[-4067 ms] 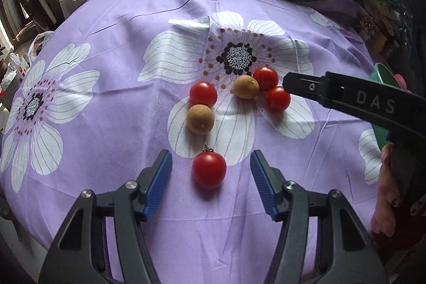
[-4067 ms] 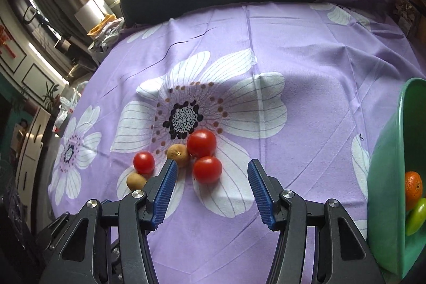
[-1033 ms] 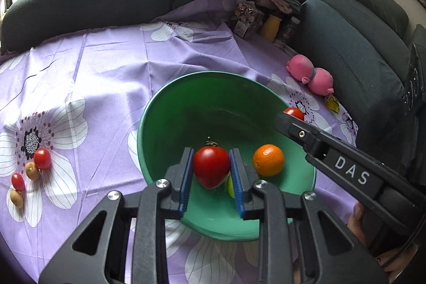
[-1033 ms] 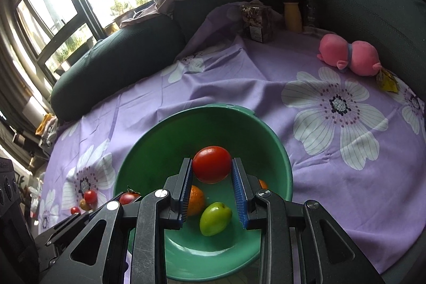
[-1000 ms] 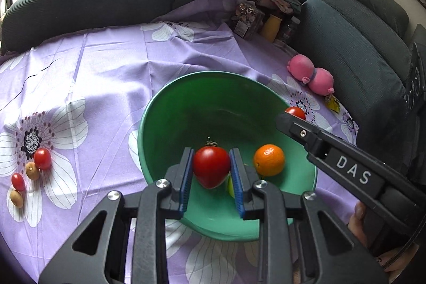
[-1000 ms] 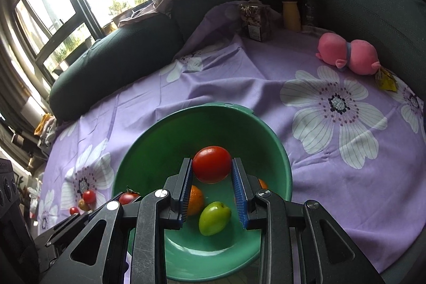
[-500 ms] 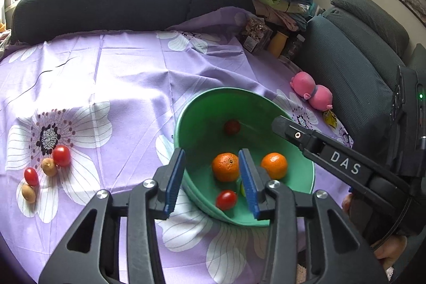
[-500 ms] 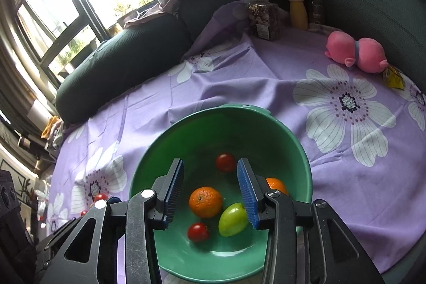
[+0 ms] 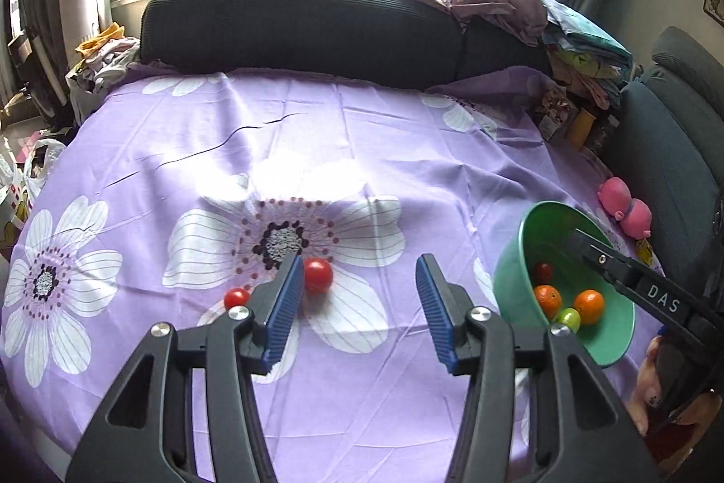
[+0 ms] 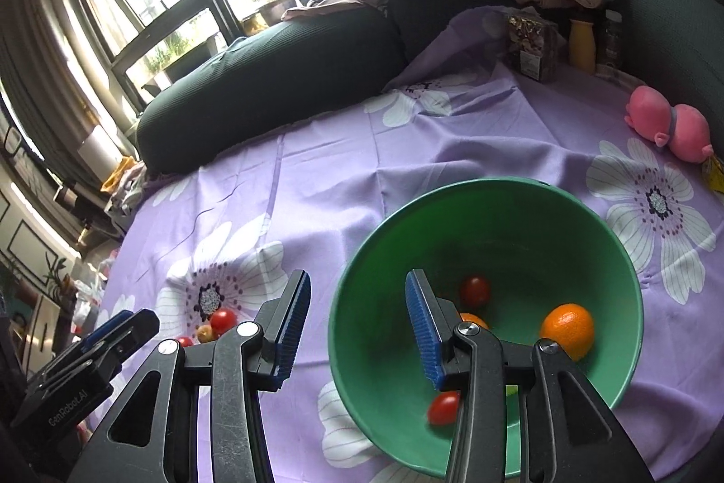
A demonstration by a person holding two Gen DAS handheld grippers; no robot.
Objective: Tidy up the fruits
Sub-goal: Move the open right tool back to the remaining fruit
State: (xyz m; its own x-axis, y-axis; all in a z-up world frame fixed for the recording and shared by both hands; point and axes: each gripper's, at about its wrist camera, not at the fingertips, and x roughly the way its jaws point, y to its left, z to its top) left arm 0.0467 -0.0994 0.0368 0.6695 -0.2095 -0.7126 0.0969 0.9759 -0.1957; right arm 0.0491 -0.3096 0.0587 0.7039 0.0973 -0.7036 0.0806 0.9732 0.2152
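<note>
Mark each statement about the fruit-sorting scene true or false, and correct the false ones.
1. The green bowl holds two oranges. True.
2. The left gripper holds a tomato. False: its jaws are opening with nothing between them.
3. Red tomatoes lie on the purple cloth. True.
4. The pink plush toy sits inside the bowl. False: it lies on the cloth beyond it.
5. The right gripper is shut on an orange. False: it is open and empty, over the bowl's rim.
</note>
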